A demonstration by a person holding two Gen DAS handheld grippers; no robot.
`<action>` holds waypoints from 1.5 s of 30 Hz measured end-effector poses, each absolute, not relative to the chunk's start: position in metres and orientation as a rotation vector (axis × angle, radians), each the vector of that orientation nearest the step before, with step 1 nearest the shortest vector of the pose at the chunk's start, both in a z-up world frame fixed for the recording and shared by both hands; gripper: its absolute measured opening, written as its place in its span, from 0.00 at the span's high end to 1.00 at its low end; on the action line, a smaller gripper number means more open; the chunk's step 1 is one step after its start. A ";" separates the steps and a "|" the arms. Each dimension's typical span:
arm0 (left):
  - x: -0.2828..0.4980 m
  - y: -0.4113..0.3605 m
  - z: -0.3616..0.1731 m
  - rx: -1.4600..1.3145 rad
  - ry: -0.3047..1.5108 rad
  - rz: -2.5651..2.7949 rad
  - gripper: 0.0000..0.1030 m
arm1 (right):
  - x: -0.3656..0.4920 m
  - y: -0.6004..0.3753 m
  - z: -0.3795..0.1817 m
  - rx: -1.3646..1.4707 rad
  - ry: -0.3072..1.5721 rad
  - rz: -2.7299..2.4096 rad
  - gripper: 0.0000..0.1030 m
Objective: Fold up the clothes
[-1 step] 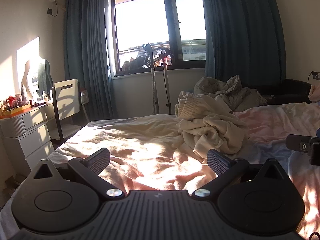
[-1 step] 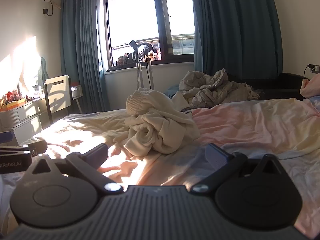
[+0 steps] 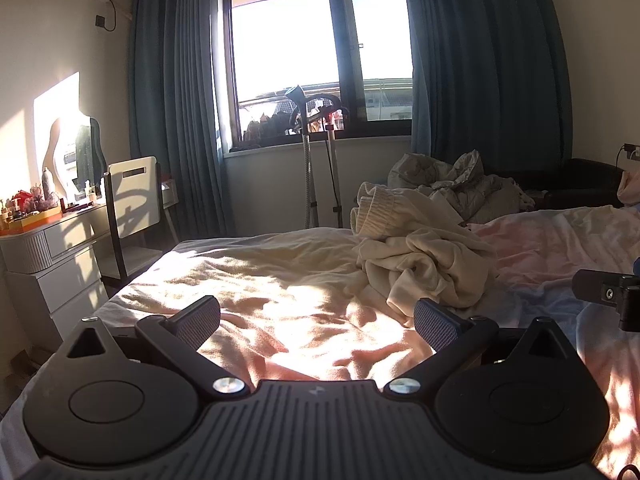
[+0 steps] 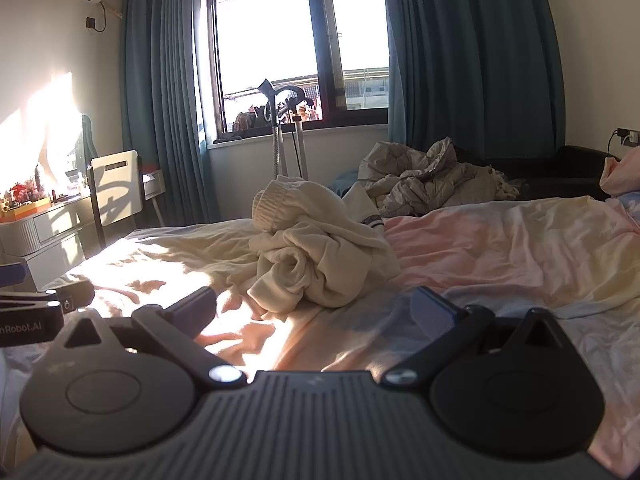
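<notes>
A crumpled cream garment (image 3: pixel 428 268) with a ribbed cuff lies in a heap on the bed (image 3: pixel 280 280), ahead and to the right of my left gripper (image 3: pixel 316 316). That gripper is open, with only sunlit sheet between its fingers. In the right wrist view the same garment (image 4: pixel 320 264) sits just beyond my right gripper (image 4: pixel 314 306), which is also open and holds nothing. Each gripper shows at the edge of the other's view: the right gripper (image 3: pixel 604 292) and the left gripper (image 4: pixel 40 308), side by side over the near part of the bed (image 4: pixel 500 248).
A rumpled grey duvet (image 3: pixel 460 188) is piled behind the garment. A white dresser (image 3: pixel 52 248) and a chair (image 3: pixel 132 196) stand at the left. A metal stand (image 3: pixel 308 160) rises before the window, between dark blue curtains. A dark sofa (image 4: pixel 568 172) is far right.
</notes>
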State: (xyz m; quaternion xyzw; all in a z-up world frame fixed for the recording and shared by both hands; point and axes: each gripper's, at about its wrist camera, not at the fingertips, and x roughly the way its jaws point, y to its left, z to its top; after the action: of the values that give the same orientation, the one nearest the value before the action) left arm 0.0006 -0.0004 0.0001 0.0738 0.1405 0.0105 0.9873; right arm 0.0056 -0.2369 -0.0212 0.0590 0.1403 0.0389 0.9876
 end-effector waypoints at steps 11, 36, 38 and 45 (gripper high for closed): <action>-0.001 0.000 -0.004 0.103 0.271 0.021 0.00 | 0.003 -0.238 -0.023 0.104 0.263 0.045 0.00; 0.000 0.008 -0.006 0.082 0.275 0.030 0.00 | 0.000 -0.235 -0.020 0.067 0.186 0.087 0.00; -0.001 0.008 -0.006 0.080 0.272 0.026 0.00 | 0.000 -0.235 -0.020 0.061 0.186 0.085 0.00; -0.002 0.010 -0.006 0.063 0.271 0.010 0.00 | 0.000 -0.239 -0.020 0.075 0.186 0.077 0.00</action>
State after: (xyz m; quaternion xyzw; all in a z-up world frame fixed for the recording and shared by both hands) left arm -0.0022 0.0097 -0.0058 0.0315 0.1353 0.0052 0.9903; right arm -0.0005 -0.2388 -0.0204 0.0376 0.0928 0.0385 0.9942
